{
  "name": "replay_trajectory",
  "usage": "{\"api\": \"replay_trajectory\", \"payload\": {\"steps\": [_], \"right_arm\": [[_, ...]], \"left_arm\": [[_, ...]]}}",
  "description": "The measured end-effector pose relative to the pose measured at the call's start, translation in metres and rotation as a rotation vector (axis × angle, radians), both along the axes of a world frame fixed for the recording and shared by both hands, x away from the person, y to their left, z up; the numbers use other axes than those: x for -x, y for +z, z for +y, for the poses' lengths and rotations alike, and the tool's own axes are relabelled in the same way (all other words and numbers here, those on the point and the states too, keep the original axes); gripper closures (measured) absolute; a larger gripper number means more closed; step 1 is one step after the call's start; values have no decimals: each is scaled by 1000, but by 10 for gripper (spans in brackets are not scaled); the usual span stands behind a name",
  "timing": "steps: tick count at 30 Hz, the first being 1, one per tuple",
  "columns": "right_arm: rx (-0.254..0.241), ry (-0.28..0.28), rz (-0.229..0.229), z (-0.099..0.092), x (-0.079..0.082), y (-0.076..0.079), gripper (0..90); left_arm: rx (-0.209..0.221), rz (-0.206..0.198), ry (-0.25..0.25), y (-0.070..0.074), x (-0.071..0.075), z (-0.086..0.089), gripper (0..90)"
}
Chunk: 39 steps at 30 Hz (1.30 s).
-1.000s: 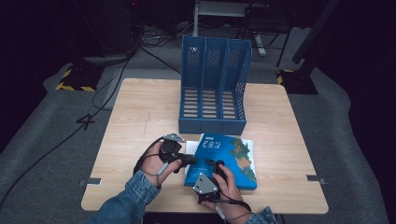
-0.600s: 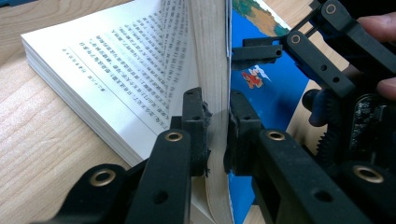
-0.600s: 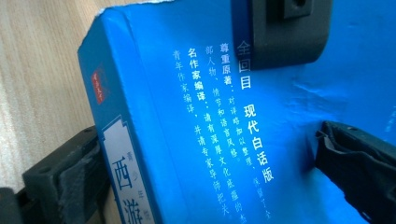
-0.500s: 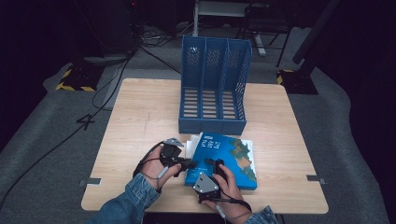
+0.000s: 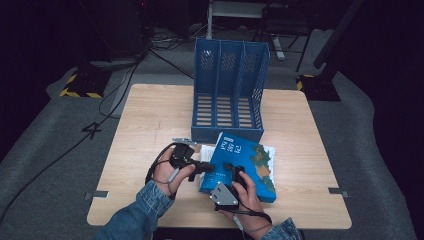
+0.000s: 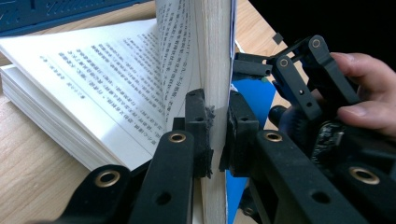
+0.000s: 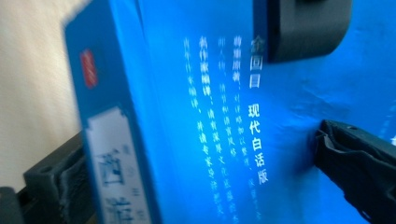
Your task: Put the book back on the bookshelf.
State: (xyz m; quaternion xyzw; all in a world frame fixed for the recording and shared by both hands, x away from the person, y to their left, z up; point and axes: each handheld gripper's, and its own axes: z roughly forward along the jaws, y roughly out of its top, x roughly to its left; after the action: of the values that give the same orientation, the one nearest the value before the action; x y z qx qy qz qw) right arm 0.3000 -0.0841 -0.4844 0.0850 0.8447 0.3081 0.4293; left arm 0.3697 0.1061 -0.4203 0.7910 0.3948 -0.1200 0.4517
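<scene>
A blue paperback (image 5: pixel 245 162) is being tipped up by its spine edge on the wooden surface (image 5: pixel 150 120), just in front of a blue three-slot file rack (image 5: pixel 227 90). The left tongs (image 6: pixel 215 128) are clamped on the cover and a sheaf of pages near the spine, while the lower pages fan back toward the surface. The right tongs (image 5: pixel 234 172) rest against the cover; their own close, blurred view suggests a pad on each side of the book, but whether they are actually pinching it cannot be told. The step appears to be standing the book upright for the rack. Done well, it calls for a firm grip close to the spine, the right tongs gathering the loose pages so the block shuts, and a slow swing clear of the rack's front lip. Compared with a second ago, the book's spine edge stands noticeably higher off the surface.
</scene>
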Motion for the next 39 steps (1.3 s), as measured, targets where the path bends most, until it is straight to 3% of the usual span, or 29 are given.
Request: {"api": "replay_trajectory", "payload": {"steps": [10,16,17,18,19,22,26,27,28,30,31,32,33,34,35,37,39], "right_arm": [[72,-73,-39,4,-9,-4,0],[70,-65,10,4,-14,-3,18],[60,-55,69,3,-17,-1,74],[60,-55,69,3,-17,-1,74],[73,-47,112,2,-18,0,122],[106,-42,126,1,-17,1,171],[155,-41,104,-1,-14,8,307],[155,-41,104,-1,-14,8,307],[161,-43,97,-1,-12,10,335],[180,-32,61,-2,-10,16,465],[177,-32,55,-3,-9,20,528],[172,-29,58,-5,-10,23,596],[149,-23,110,-7,-15,26,595],[149,-23,110,-7,-15,26,595],[134,-3,156,-9,-19,26,598],[153,-3,148,-7,-20,26,603],[144,1,162,-7,-22,28,605]], "left_arm": [[12,-11,34,-5,2,-4,811],[-20,-48,49,-8,2,-5,803],[-33,-66,63,-9,2,-6,790],[-33,-66,63,-9,2,-6,787],[-28,-58,74,-12,1,-7,786],[-8,-48,82,-15,1,-8,780],[30,-73,102,-15,2,-9,746],[30,-73,102,-15,2,-9,729],[26,-95,104,-14,1,-8,729],[15,-117,122,-11,1,-4,649],[-12,-141,118,-6,0,2,626],[-12,-141,118,-6,0,2,653],[100,-105,97,-4,-1,7,595],[100,-105,97,-4,-1,7,573],[95,-124,94,-3,0,8,573],[58,-196,103,-2,2,11,538],[60,-231,120,-1,3,18,516]]}}
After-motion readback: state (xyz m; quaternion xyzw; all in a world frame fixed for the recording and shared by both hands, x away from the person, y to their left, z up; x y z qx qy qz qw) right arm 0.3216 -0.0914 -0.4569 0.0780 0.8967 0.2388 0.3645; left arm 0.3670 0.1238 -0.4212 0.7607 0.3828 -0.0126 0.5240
